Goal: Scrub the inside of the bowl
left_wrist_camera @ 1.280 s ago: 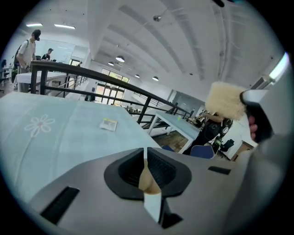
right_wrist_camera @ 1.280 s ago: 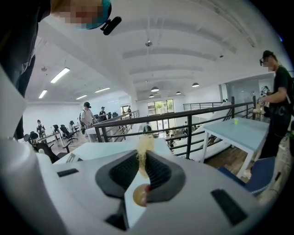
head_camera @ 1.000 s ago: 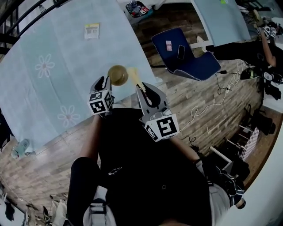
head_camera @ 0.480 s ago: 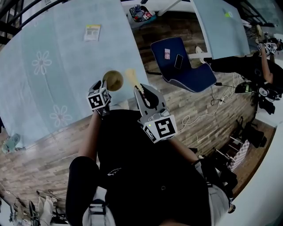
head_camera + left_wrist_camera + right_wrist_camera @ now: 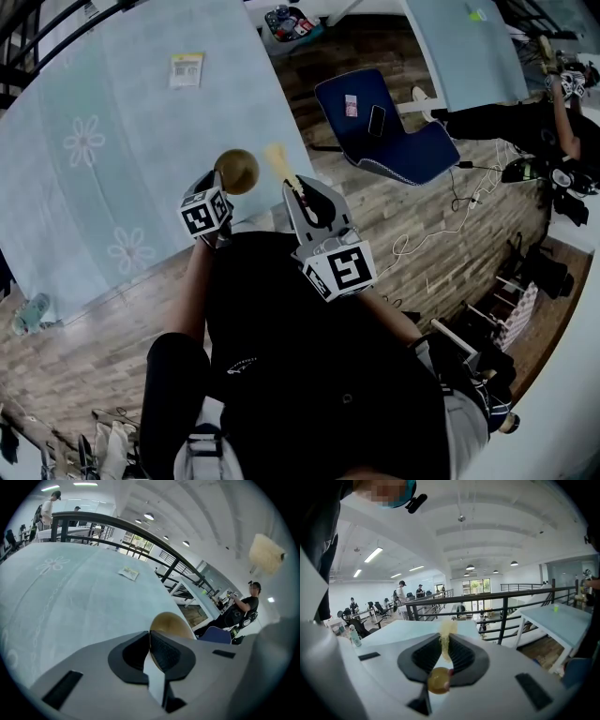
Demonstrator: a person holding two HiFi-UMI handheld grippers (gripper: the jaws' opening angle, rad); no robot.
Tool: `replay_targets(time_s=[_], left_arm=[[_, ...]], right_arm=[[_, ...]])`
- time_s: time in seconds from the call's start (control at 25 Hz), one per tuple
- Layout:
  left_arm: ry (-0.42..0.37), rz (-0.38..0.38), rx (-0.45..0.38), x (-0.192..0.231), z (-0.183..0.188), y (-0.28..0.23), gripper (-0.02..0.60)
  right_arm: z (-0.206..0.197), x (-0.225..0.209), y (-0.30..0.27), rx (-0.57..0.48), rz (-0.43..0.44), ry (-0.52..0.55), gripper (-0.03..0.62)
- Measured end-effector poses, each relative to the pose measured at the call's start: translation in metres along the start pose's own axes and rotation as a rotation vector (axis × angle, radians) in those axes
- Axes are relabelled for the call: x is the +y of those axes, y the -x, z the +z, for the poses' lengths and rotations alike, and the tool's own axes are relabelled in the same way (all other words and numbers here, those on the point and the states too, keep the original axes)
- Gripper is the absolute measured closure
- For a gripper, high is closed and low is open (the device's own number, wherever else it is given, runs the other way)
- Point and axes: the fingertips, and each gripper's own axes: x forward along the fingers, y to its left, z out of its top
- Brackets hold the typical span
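Since a second ago the bowl (image 5: 236, 172) has slid a little to the left and the brush (image 5: 276, 157) has come away from its rim, so a clear gap now shows between them in the head view.

As for progress, I judge that the scrubbing is paused or not yet properly begun. The brush head is outside the bowl and touches nothing, and no view shows whether the inside is clean. What is left is to bring the fluffy head into the bowl and work it round.

The left claw (image 5: 149, 639) is clamped on the bowl's rim and holds it in the air over the near edge of the pale blue desk (image 5: 112, 141). The right claw (image 5: 445, 644) is closed on the brush's thin stem, with an amber knob sitting behind its jaws and the head pointing up and away. Both forearms are bent in front of the torso, with the claws side by side but apart.
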Motion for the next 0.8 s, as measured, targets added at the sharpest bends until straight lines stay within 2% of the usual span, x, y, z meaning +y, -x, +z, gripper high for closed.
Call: replay_targets(time_s=[0.24,0.44,0.6,0.8], left_arm=[[-0.009,-0.072,-0.152,-0.037,0.057,0.047,0.557],[-0.069,-0.121,-0.271,-0.073,0.101,0.09,0.557],[-0.1,-0.148,-0.321,-0.092,0.116,0.117,0.557],[-0.067,-0.146,-0.364,-0.093,0.122,0.147,0.557]], right_arm=[[-0.007,0.01,0.005,0.0,-0.025,-0.021,0.548],[-0.013,0.015,0.006,0.001,-0.061,-0.072,0.548],[-0.016,0.016,0.01,-0.009,-0.117,-0.105,0.548],[-0.015,0.022,0.01,-0.032,-0.153,-0.108,0.548]])
